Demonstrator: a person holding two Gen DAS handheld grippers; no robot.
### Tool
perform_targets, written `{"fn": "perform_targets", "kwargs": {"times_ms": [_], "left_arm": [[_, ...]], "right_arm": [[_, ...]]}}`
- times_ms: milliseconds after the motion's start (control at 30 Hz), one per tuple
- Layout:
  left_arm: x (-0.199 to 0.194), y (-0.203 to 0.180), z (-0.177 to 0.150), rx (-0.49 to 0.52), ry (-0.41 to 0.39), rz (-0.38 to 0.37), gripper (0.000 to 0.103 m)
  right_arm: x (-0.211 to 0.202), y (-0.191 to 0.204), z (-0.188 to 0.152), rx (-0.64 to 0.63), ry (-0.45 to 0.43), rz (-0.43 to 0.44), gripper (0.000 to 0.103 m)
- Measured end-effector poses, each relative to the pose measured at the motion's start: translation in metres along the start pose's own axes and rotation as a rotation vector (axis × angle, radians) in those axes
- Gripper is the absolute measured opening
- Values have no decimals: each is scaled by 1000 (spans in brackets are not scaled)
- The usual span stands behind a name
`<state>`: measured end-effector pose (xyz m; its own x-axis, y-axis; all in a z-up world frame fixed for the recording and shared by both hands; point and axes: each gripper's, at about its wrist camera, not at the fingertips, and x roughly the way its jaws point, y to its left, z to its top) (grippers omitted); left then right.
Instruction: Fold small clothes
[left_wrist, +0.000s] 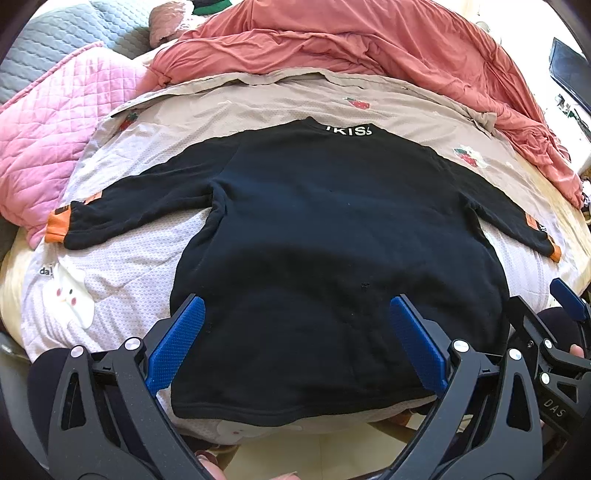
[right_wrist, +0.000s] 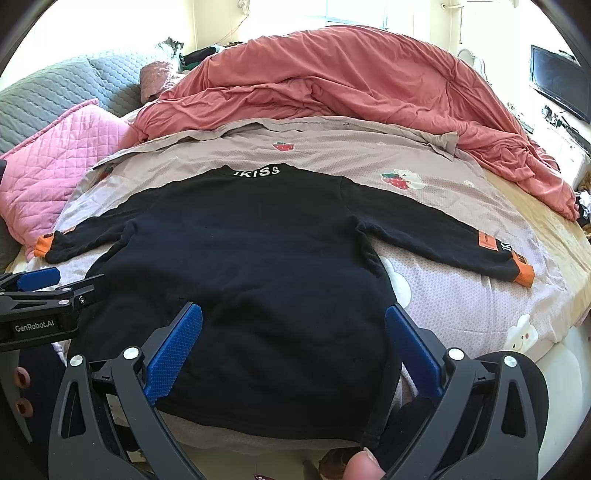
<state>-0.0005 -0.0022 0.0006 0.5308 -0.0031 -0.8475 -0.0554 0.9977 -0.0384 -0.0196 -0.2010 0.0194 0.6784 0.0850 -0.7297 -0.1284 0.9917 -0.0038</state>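
A: On the bed, from your left wrist camera, the black top (left_wrist: 332, 229) lies spread flat, back side up, on a beige sheet (left_wrist: 258, 107) printed with strawberries. Collar away from you, hem toward you, both sleeves stretched out sideways.

B: And your left gripper (left_wrist: 297, 328)?

A: Wide apart, nothing between the blue pads (left_wrist: 177, 343). It hovers over the lower half of the top, near the hem. I can't tell whether the tips touch the cloth. Your right gripper (left_wrist: 554, 325) peeks in at the right edge, beside the hem corner; from here I can't judge its jaws.

B: What's behind?

A: A red duvet (left_wrist: 369, 44) bunched along the far side, a pink quilt (left_wrist: 48, 140) to the left. The left sleeve's orange cuff (left_wrist: 57, 227) rests just beside that quilt.

B: Over to your right wrist camera.

A: Same top (right_wrist: 240, 251), with white lettering (right_wrist: 256, 171) across the collar. Your right gripper (right_wrist: 293, 328) is spread wide too, empty, over the hem's right part. The right sleeve ends in an orange cuff (right_wrist: 524, 275) out on the sheet (right_wrist: 443, 295).

B: Anything else?

A: Your left gripper (right_wrist: 37, 291) shows side-on at the left edge. A fingertip (right_wrist: 364, 465) pokes in at the bottom, and a dark screen (right_wrist: 557, 79) stands far right.
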Motion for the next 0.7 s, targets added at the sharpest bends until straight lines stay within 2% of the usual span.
{"fn": "perform_targets", "kwargs": {"times_ms": [700], "left_arm": [[0, 1, 0, -2, 0, 0, 94]], "right_arm": [[1, 1, 0, -3, 4, 1, 99]]}}
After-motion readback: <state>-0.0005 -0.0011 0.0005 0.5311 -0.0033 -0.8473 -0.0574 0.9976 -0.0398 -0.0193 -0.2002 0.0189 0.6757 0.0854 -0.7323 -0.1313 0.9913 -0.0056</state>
